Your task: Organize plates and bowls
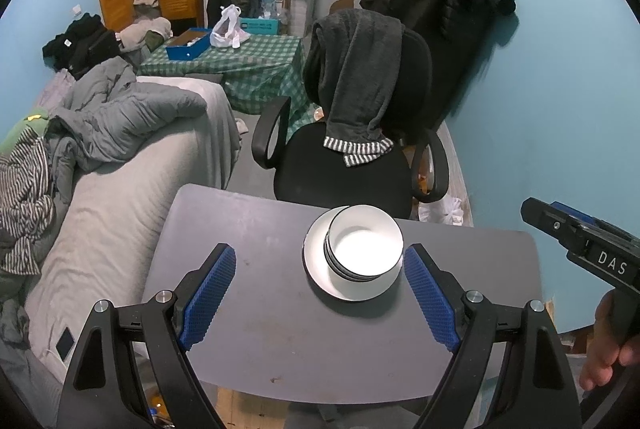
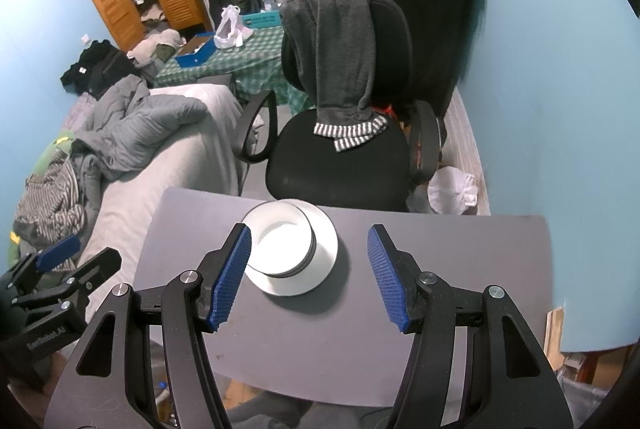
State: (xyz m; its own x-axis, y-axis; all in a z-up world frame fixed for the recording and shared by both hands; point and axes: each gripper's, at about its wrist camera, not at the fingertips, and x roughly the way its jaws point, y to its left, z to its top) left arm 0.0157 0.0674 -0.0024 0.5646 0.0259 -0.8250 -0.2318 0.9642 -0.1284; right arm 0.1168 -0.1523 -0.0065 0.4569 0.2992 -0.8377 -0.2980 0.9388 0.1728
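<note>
A stack of white bowls (image 1: 364,249) with dark rims stands on a white plate (image 1: 320,271) on the grey table (image 1: 280,329). In the right wrist view the same bowls (image 2: 282,241) sit on the plate (image 2: 324,249) near the table's far edge. My left gripper (image 1: 318,283) hovers above the table with its blue pads wide apart and nothing between them; the stack lies just ahead, close to its right finger. My right gripper (image 2: 310,269) is open too, empty, with the stack beyond its left finger (image 2: 232,269).
A black office chair (image 1: 352,157) with a dark towel draped over its back stands behind the table. A bed (image 1: 120,189) with rumpled grey bedding runs along the left. The blue wall (image 1: 560,109) is close on the right. A white bag (image 2: 452,189) lies on the floor.
</note>
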